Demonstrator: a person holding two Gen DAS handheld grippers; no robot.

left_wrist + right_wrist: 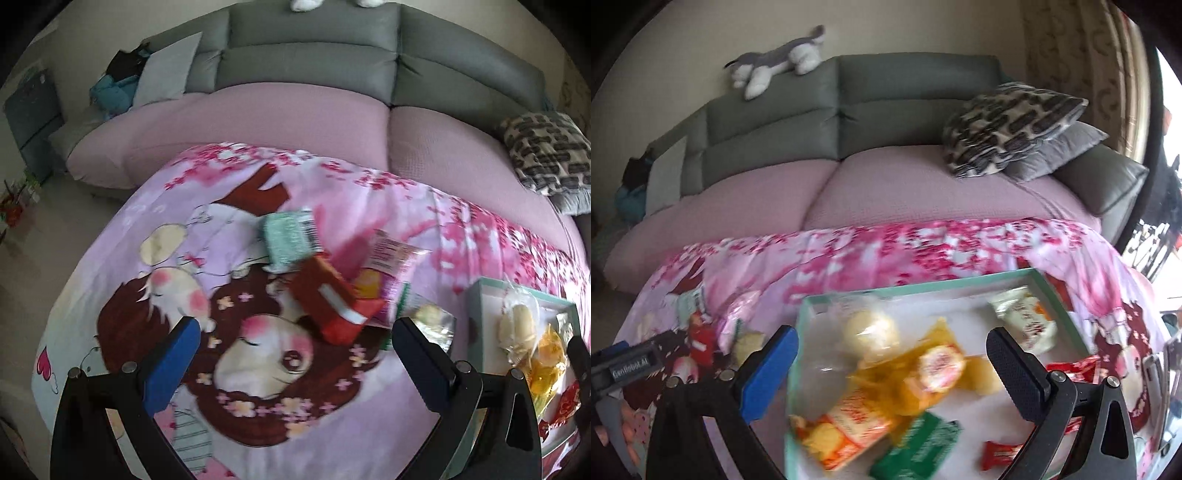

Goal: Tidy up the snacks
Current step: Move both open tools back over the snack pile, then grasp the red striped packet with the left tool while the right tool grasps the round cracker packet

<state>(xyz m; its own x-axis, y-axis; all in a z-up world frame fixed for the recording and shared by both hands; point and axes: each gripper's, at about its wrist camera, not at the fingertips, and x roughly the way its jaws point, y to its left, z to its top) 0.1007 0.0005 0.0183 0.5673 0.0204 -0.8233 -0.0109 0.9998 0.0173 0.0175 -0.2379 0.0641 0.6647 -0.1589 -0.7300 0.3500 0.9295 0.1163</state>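
A pile of loose snacks lies on the pink cartoon cloth [155, 236]: a mint-green packet [291, 240], a red box [328, 299], a pink packet [391, 262]. My left gripper [295, 332] hovers open just short of the red box, empty. To the right stands a teal-rimmed box [923, 290] holding several snacks: a round pale bun in clear wrap [871, 332], yellow packets [923, 373], a green packet [923, 446], a white packet [1027, 321], red packets [1075, 369]. My right gripper [890, 347] is open above the box, holding nothing.
Behind the table runs a grey sofa [314, 62] with a pink seat cover [905, 184]. A patterned cushion [1008, 129] lies at its right end and a plush toy [775, 62] on its back. The left gripper's body [624, 369] shows at the right wrist view's left edge.
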